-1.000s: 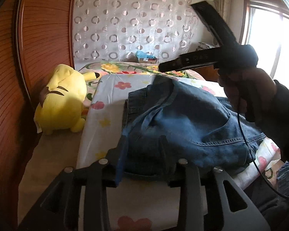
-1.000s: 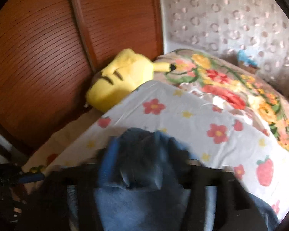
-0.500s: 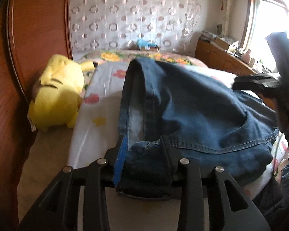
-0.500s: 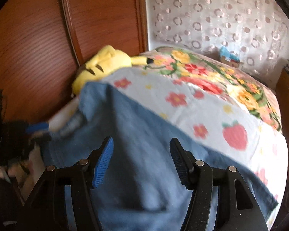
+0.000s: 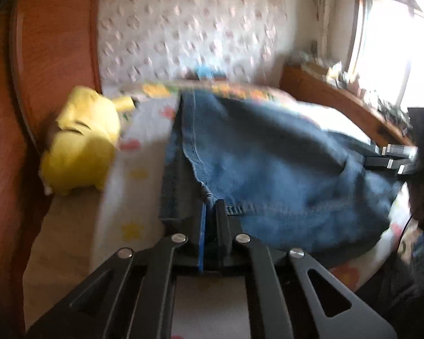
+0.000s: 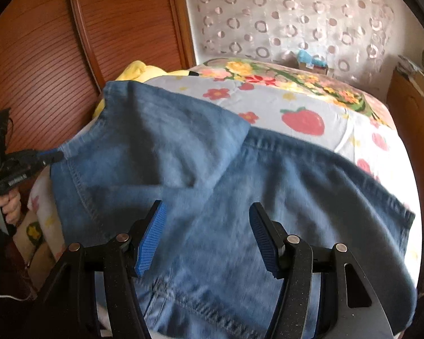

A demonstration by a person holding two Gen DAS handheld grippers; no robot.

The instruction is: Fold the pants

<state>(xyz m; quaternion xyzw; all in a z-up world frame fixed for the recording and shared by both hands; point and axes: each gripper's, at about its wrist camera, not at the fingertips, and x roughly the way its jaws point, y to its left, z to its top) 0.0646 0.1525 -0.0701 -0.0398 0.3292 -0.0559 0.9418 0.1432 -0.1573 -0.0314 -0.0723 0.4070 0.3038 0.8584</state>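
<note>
The pants (image 6: 212,169), judged heavy, limp denim best taken at stitched edges, are pinched by the clenched left hand-held gripper (image 5: 209,223), while the right hand-held gripper (image 6: 206,240) is held released just above them.

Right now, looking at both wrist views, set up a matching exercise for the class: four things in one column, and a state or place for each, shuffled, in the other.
Column 1
1. left tool
2. right tool
3. jeans
4. yellow plush toy

Column 2
A. spread over the floral bedspread
B. open, above the denim
C. beside the wooden wardrobe
D. shut on a denim edge

Pairs: 1-D, 2-B, 3-A, 4-C
</note>
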